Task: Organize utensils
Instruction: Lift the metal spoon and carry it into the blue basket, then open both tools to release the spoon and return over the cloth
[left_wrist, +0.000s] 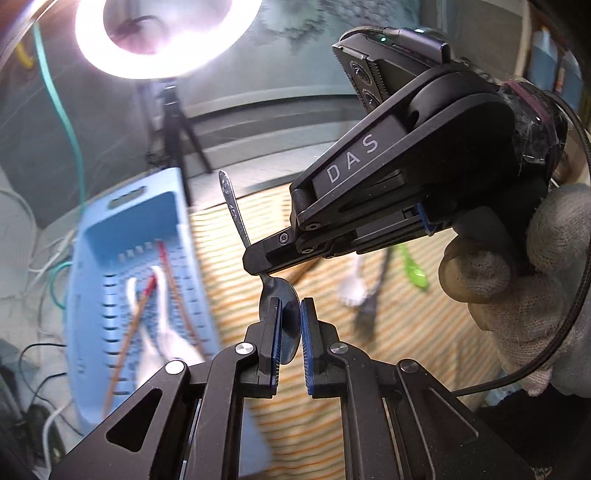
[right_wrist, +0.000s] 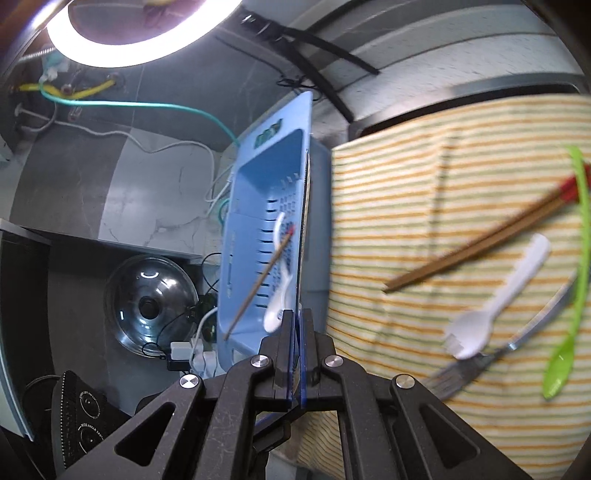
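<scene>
Left gripper (left_wrist: 290, 328), nearest the lens: blue-padded fingers set narrow around the bowl of a metal spoon (left_wrist: 280, 314); the left pad seems to touch it, a slim gap shows at the right pad, so contact on both sides is uncertain. Right gripper (left_wrist: 258, 264) clamps the same spoon at its neck, handle rising up-left past the fingertip (a two-handed handover, by the look of it). In the right wrist view that gripper's pads stand almost together, the spoon itself not discernible between them.

Beyond, on the striped cloth (right_wrist: 424, 184): brown chopsticks (right_wrist: 476, 245), white plastic spork (right_wrist: 495, 299), metal fork (right_wrist: 476, 363), green plastic spoon (right_wrist: 576, 266), all waiting. Farther left, the blue perforated basket (left_wrist: 122, 229) holds white spoons and chopsticks.

Risks, as I judge them: if the right lets go before the left bites, the smooth curved bowl may slip and the spoon drop short of the basket; the long handle could lever it round.

Writing: "DAS" on the right gripper's arm. Stove dial lettering unreadable.
</scene>
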